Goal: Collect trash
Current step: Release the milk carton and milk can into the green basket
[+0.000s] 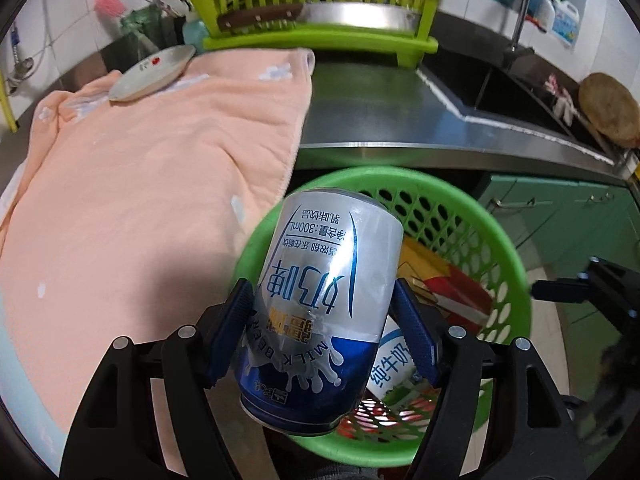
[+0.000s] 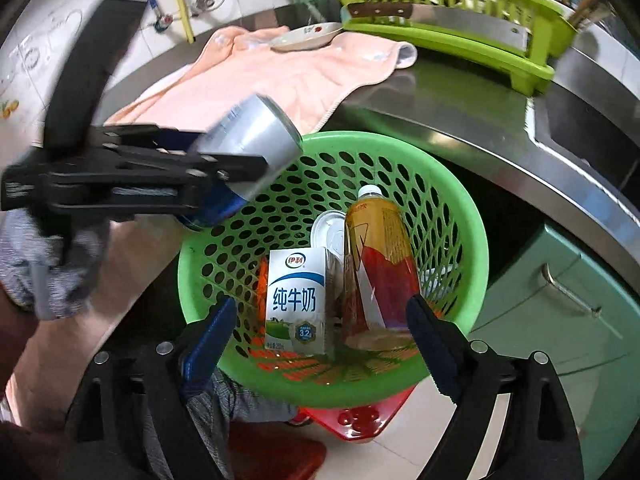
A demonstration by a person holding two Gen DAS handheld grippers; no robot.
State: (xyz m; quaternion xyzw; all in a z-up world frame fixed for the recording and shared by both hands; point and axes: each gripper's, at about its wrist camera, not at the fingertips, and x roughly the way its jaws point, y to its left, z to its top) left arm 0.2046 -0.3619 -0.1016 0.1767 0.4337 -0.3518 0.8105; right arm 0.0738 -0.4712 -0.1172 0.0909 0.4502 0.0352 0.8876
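My left gripper (image 1: 322,320) is shut on a silver and blue milk beer can (image 1: 324,300) and holds it tilted over the near left rim of a green perforated basket (image 1: 508,264). The right wrist view shows the same can (image 2: 248,148) in the left gripper (image 2: 244,164) above the basket's rim (image 2: 476,248). In the basket lie a white milk carton (image 2: 296,300), a yellow and red drink bottle (image 2: 380,268) and a silver can (image 2: 330,232). My right gripper (image 2: 320,336) is open and empty just above the basket's near side.
A peach towel (image 1: 160,168) covers the steel counter (image 1: 380,112), with a plate (image 1: 154,72) on its far end. A lime dish rack (image 1: 320,12) stands behind, a sink (image 1: 508,88) to the right. Green cabinets (image 2: 568,300) lie below. A red stool (image 2: 360,420) supports the basket.
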